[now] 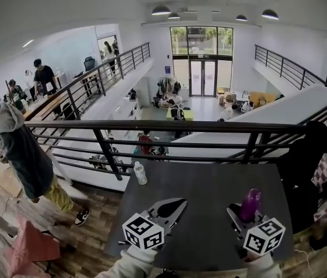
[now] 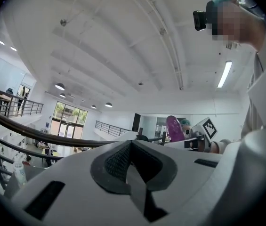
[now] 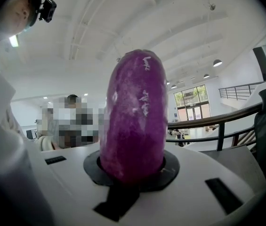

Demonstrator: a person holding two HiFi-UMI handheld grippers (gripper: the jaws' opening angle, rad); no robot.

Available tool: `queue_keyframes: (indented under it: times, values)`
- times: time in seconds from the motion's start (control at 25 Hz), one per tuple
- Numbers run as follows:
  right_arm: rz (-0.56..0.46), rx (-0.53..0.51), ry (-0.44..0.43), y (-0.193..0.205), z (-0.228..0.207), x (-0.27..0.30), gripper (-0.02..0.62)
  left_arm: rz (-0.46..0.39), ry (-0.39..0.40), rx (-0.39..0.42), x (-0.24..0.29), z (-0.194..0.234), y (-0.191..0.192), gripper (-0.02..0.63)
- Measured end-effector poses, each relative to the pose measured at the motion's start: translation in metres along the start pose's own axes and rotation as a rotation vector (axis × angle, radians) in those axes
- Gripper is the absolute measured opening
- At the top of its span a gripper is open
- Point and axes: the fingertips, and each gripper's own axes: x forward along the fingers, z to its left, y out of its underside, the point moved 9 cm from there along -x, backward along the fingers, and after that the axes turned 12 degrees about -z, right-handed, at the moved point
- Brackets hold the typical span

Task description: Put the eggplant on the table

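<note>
Mezzanine railing behind dark desk point(image 1: 209, 181) | head view: right gripper point(image 1: 245, 218) grasps eggplant point(image 1: 250, 204) above the desk's right half; left gripper point(image 1: 175, 206) clenched, empty | left gripper view: jaws together, eggplant point(image 2: 174, 128) off right | right gripper view: eggplant point(image 3: 135, 117) clamped, long axis along the jaws, tip forward.

We hold the left gripper point(image 1: 177, 205) and the right gripper point(image 1: 245, 215) side by side over the near part of the table point(image 1: 209, 184), the eggplant point(image 1: 250, 204) upright in the right one. A bottle point(image 1: 140, 173) stands at the table's far left corner, with the railing point(image 1: 169, 126) behind it.
</note>
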Motion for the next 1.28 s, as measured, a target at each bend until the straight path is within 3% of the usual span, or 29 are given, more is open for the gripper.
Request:
queue_keyframes:
  times: [0.16, 0.44, 0.68, 1.0, 1.28]
  values:
    - [0.009, -0.005, 0.016, 0.001, -0.013, 0.014, 0.075, 0.005, 0.027, -0.002, 0.02, 0.016, 0.006, 0.006]
    - [0.043, 0.007, 0.053, 0.009, -0.034, 0.078, 0.075, 0.025, 0.059, -0.019, 0.048, 0.081, 0.015, 0.006]
    - [0.058, -0.003, 0.083, 0.0, -0.026, 0.119, 0.075, 0.049, 0.09, 0.008, 0.047, 0.121, 0.003, 0.006]
    - [0.103, -0.019, 0.098, 0.013, -0.027, 0.159, 0.075, 0.066, 0.135, 0.009, 0.06, 0.16, 0.012, 0.006]
    - [0.095, -0.003, 0.102, 0.005, -0.054, 0.161, 0.075, 0.049, 0.111, 0.018, 0.079, 0.167, 0.009, 0.006]
